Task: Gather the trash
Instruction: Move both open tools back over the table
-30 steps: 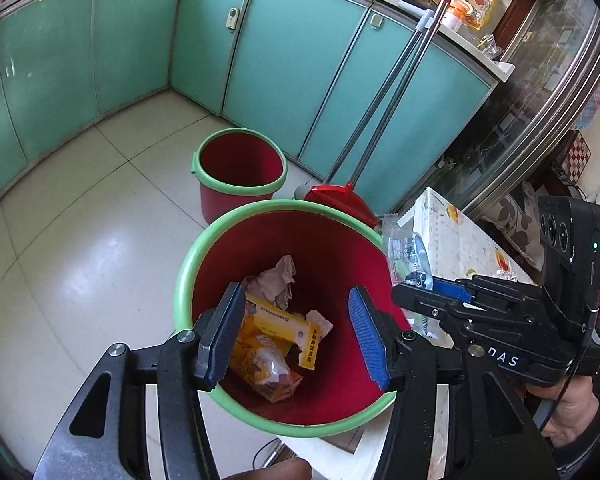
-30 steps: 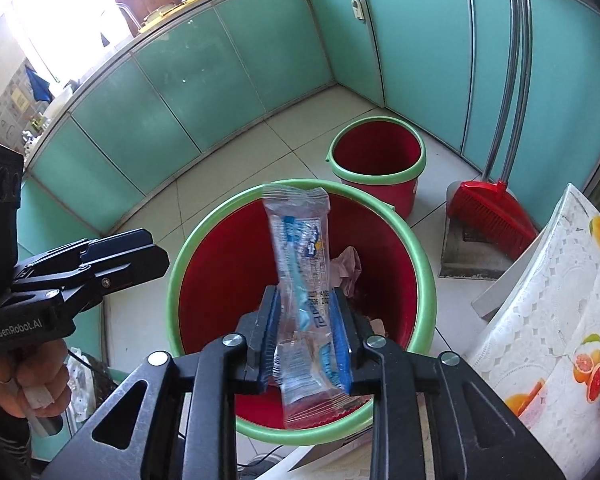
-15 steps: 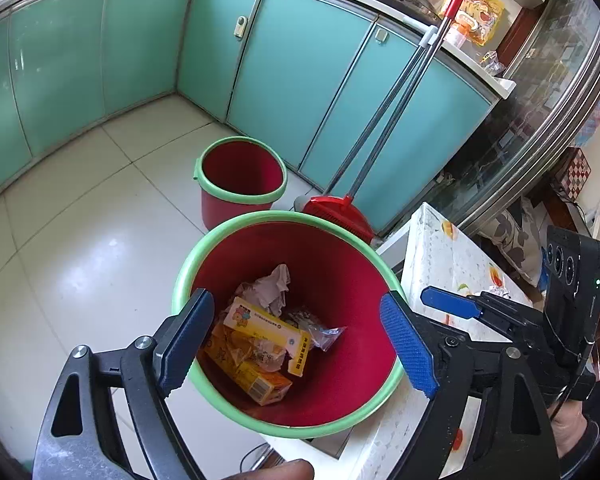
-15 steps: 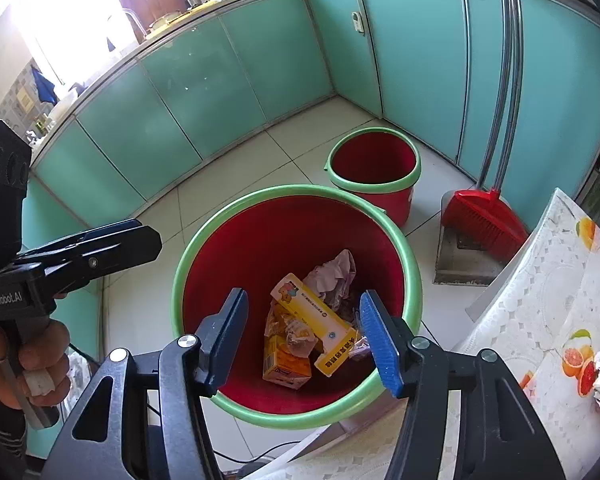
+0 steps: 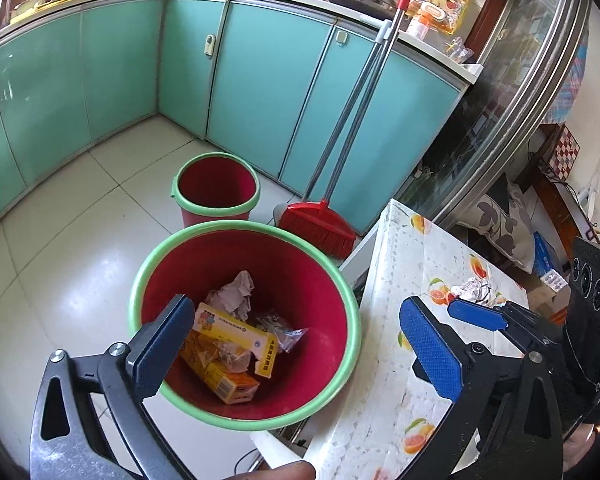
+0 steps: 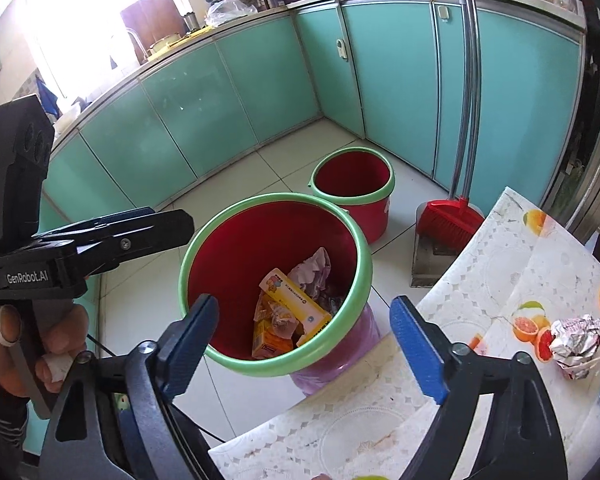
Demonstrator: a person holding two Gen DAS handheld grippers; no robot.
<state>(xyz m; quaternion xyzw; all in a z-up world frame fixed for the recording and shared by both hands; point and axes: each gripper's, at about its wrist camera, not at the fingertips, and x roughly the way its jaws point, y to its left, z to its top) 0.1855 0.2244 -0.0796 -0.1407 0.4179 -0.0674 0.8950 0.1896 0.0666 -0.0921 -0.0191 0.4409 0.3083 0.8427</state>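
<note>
A red bucket with a green rim (image 5: 244, 416) (image 6: 276, 362) stands on the floor beside the table and holds a yellow box (image 5: 236, 330) (image 6: 296, 300), crumpled paper (image 5: 234, 292) and wrappers. My left gripper (image 5: 296, 344) hangs above it, its jaws still opening with nothing between them. My right gripper (image 6: 304, 336) is over the bucket's near rim and the table edge, jaws also opening and empty. A crumpled foil wrapper (image 6: 576, 340) (image 5: 474, 290) lies on the table to the right.
The table (image 6: 500, 300) has a white lace cloth with fruit prints. A second, smaller red bucket (image 5: 218, 192) stands behind, next to a red broom and dustpan (image 5: 320, 228) leaning on teal cabinets (image 5: 112, 76). A hand (image 6: 20, 340) holds the left gripper.
Both grippers opened wide and let go: the clear snack wrapper left the right gripper, the yellow box the left, and both lie in the bucket. Both grippers drew back and up.
</note>
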